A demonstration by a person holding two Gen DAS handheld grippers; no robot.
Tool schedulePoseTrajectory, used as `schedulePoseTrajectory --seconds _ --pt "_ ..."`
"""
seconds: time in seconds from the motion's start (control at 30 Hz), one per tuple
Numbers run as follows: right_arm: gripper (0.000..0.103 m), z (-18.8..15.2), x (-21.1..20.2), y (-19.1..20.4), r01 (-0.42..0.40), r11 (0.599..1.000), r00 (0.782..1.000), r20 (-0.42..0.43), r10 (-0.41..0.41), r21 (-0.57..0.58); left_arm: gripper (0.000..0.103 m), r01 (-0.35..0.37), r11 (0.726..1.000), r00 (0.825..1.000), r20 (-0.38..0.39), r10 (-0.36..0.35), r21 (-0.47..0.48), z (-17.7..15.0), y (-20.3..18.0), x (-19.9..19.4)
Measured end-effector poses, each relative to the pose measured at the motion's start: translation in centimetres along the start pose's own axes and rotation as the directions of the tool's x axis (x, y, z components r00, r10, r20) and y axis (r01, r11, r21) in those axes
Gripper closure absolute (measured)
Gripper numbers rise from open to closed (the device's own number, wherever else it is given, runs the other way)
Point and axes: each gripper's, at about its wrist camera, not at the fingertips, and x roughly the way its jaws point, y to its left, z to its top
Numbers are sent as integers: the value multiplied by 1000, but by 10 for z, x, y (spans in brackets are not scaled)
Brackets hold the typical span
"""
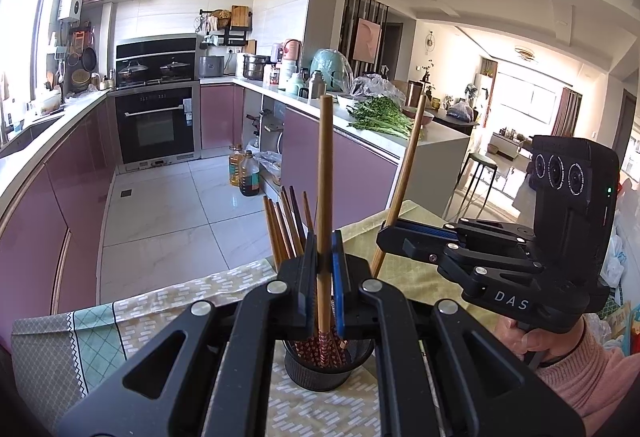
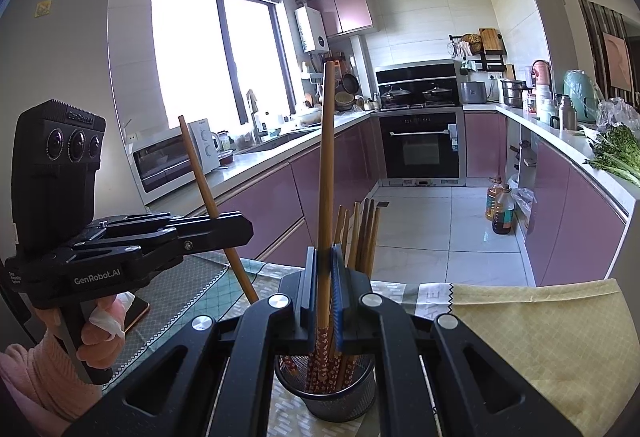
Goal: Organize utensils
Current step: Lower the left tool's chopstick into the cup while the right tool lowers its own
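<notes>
- The left claw (image 1: 325,257) is clamped on one wooden chopstick (image 1: 324,173), held nearly upright, its patterned lower end down in the black mesh holder (image 1: 320,373).
- The right claw (image 2: 324,273) pinches a second chopstick (image 2: 326,173) the same way, above the same holder.
- More chopsticks (image 2: 362,233) stand in the holder on its far side.
- The holder stands on a patterned cloth (image 1: 168,301) covering the tabletop.
- A hand (image 1: 536,341) in a pink sleeve grips the right claw's handle.
</notes>
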Motion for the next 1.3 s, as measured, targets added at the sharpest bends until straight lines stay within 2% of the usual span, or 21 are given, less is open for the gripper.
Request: schedulePoseTrajectory --seconds 1.3 --pt "97 -18 23 -4 -9 1000 997 -80 10 18 96 3 1000 995 -99 -4 -6 -14 4 25"
